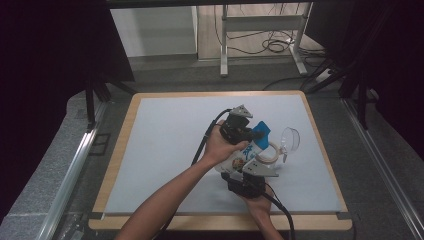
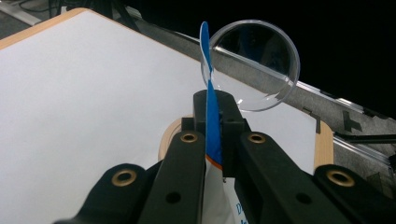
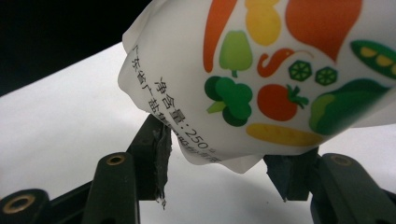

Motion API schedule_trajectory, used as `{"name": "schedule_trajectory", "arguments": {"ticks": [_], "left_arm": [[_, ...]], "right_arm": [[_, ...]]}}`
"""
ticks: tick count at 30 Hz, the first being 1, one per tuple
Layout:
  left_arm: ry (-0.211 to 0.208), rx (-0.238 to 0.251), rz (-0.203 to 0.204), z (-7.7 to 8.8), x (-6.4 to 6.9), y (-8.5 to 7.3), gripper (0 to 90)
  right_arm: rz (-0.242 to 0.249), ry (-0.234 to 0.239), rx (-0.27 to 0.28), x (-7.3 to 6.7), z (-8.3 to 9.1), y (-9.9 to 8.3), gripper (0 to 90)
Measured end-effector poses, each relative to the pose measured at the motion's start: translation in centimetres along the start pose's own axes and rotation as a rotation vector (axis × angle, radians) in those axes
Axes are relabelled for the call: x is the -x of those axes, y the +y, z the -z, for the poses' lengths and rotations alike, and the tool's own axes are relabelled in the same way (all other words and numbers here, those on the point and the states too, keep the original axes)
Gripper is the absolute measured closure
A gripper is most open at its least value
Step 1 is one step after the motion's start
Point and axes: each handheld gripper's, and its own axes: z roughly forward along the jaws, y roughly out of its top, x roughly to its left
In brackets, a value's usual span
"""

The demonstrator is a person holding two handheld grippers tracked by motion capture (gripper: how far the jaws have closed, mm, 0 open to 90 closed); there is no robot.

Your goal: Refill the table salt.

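Left gripper [image 2: 214, 123] pinches the pouch's [image 1: 248, 149] blue top edge; right gripper [image 3: 219, 163] clasps its bottom; clear bowl [image 1: 290, 138] at three o'clock.

The white pouch [image 3: 261, 79] carries a line of black Chinese characters ending in "250", just left of its printed broccoli picture.

A clear plastic bowl [image 1: 291, 138] lies tilted beside a tape roll [image 1: 270, 151] — both on the white mat [image 1: 165, 150].
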Motion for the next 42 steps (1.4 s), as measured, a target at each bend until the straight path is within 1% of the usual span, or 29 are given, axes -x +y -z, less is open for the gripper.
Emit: {"name": "schedule_trajectory", "arguments": {"ticks": [2, 6, 9, 10, 13, 17, 19, 20, 22, 24, 29, 31, 32, 33, 34, 35, 36, 37, 42], "left_arm": [[0.0, 0.0, 0.003, -0.1, 0.0, 0.1, 90.0], [0.009, -0.012, -0.006, -0.4, 0.0, 0.3, 90.0], [0.017, -0.013, -0.004, -0.6, 0.0, 0.5, 90.0], [0.027, -0.018, -0.003, -0.7, -0.1, 0.5, 90.0], [0.031, -0.034, -0.012, -1.1, -0.2, 0.6, 90.0], [0.039, -0.026, -0.002, -1.2, -0.2, 0.6, 90.0], [0.045, -0.023, -0.002, -1.1, -0.1, 0.7, 90.0], [0.058, -0.027, -0.015, -0.9, 0.1, 0.7, 90.0], [0.059, -0.028, -0.022, -0.8, 0.2, 0.7, 90.0], [0.063, -0.019, -0.028, -0.5, 0.5, 0.7, 90.0], [0.067, -0.006, -0.026, -0.1, 0.9, 0.7, 90.0], [0.072, 0.001, -0.034, 0.1, 1.2, 0.7, 90.0], [0.072, 0.011, -0.033, 0.2, 1.4, 0.7, 90.0], [0.072, 0.011, -0.033, 0.2, 1.4, 0.7, 90.0], [0.075, 0.01, -0.038, 0.4, 1.4, 0.8, 90.0], [0.077, 0.02, -0.033, 0.6, 1.6, 0.8, 90.0], [0.078, 0.025, -0.03, 0.7, 1.7, 0.9, 90.0], [0.084, 0.028, -0.031, 0.8, 1.8, 0.9, 90.0], [0.089, 0.039, -0.037, 1.3, 2.3, 0.9, 90.0]], "right_arm": [[-0.008, 0.004, 0.006, 0.0, 0.1, 0.1, 45.8], [-0.024, 0.013, 0.018, 0.0, 0.1, 0.3, 46.6], [-0.027, 0.014, 0.022, 0.1, 0.1, 0.4, 46.8], [-0.028, 0.014, 0.023, 0.1, 0.2, 0.4, 47.0], [-0.027, 0.019, 0.033, 0.0, 0.3, 0.6, 48.0], [-0.027, 0.021, 0.036, -0.1, 0.3, 0.7, 48.2], [-0.031, 0.016, 0.035, 0.2, 0.2, 0.6, 48.1], [-0.021, 0.007, 0.033, 0.3, 0.1, 0.5, 48.0], [-0.022, 0.007, 0.031, 0.3, 0.1, 0.5, 47.9], [-0.009, -0.004, 0.03, 0.3, 0.0, 0.5, 46.9], [0.018, -0.031, 0.029, 0.4, -0.2, 0.3, 44.9], [0.028, -0.043, 0.029, 0.4, -0.2, 0.2, 44.2], [0.051, -0.063, 0.029, 0.4, -0.2, 0.2, 43.7], [0.051, -0.063, 0.029, 0.4, -0.2, 0.2, 43.7], [0.062, -0.069, 0.03, 0.4, -0.2, 0.2, 43.6], [0.074, -0.075, 0.034, 0.3, -0.2, 0.2, 43.2], [0.102, -0.089, 0.038, 0.2, -0.3, 0.3, 42.6], [0.118, -0.102, 0.039, 0.0, -0.3, 0.3, 42.2], [0.15, -0.136, 0.035, -0.4, -0.7, 0.4, 37.4]]}}
